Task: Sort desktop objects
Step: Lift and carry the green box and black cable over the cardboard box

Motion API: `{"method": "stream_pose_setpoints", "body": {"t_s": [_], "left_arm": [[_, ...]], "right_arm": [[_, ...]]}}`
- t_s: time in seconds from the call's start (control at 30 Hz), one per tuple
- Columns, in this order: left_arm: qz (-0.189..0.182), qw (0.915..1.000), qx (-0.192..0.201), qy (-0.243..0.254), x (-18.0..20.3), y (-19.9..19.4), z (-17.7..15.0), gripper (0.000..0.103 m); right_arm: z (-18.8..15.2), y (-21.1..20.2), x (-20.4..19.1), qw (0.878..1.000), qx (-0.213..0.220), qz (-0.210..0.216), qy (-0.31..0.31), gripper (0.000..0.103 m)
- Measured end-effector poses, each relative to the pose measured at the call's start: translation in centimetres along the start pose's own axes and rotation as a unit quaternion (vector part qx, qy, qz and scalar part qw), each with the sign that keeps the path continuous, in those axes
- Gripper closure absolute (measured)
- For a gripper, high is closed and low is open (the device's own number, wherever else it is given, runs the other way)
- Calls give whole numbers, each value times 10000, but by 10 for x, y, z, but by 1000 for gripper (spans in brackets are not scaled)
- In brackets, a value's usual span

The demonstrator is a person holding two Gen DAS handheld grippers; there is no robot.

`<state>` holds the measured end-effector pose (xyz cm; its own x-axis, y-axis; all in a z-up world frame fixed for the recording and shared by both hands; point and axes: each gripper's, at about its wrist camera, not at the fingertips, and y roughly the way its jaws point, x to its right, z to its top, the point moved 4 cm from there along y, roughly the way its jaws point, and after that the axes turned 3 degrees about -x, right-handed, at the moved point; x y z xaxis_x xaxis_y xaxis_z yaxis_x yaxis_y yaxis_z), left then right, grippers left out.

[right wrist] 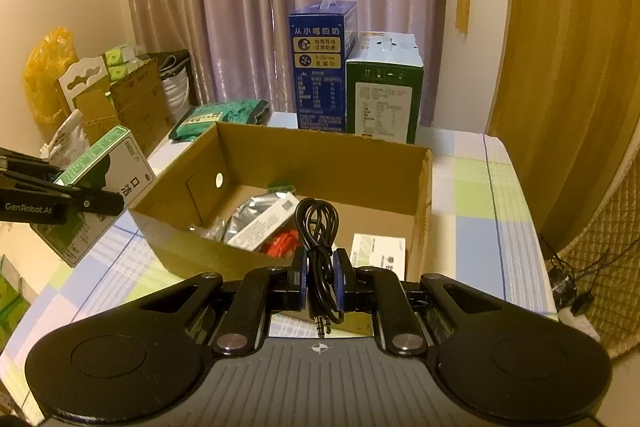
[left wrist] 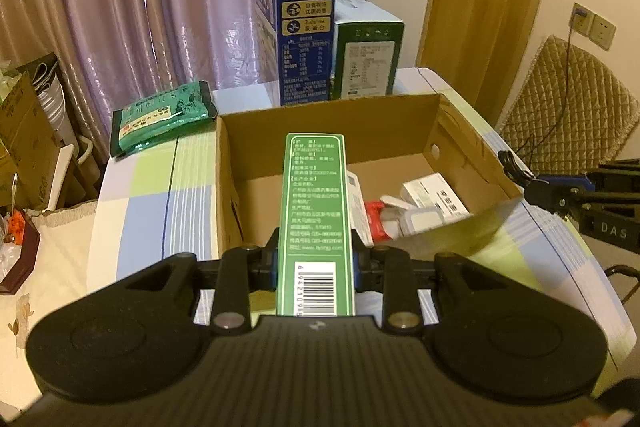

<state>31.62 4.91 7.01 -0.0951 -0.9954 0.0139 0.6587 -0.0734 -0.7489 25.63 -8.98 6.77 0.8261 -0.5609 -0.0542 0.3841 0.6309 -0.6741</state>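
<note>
My left gripper [left wrist: 316,267] is shut on a long green box [left wrist: 314,211] with a barcode, held over the near wall of an open cardboard box [left wrist: 332,115]. In the right wrist view the left gripper [right wrist: 96,199] shows at the left with the green and white box [right wrist: 108,171]. My right gripper [right wrist: 320,283] is shut on a coiled black audio cable [right wrist: 318,227], held at the near edge of the cardboard box [right wrist: 320,151]. The right gripper [left wrist: 532,187] shows at the right edge of the left wrist view. Inside the cardboard box lie small white boxes [left wrist: 436,195], a red item [right wrist: 280,243] and a foil packet [right wrist: 248,211].
A blue milk carton [left wrist: 304,35] and a green carton [left wrist: 368,59] stand behind the cardboard box on the checked tablecloth [left wrist: 152,195]. A green packet [left wrist: 160,119] lies at the table's far left. Cartons and bags [right wrist: 120,99] stand left of the table, a quilted chair [left wrist: 568,107] to the right.
</note>
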Motion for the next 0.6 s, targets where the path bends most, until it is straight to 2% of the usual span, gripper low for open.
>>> {"method": "stream_pose_setpoints", "body": {"t_s": [0.37,0.6], "left_arm": [[104,9999,-69,-7,-7,40,33,78],[36,9999,-131,-34,-3,68,42,78]], "right_arm": [[29,33,17,9998,2,76,165,94],[37,54,26,9997,-32,78,231,94]]}}
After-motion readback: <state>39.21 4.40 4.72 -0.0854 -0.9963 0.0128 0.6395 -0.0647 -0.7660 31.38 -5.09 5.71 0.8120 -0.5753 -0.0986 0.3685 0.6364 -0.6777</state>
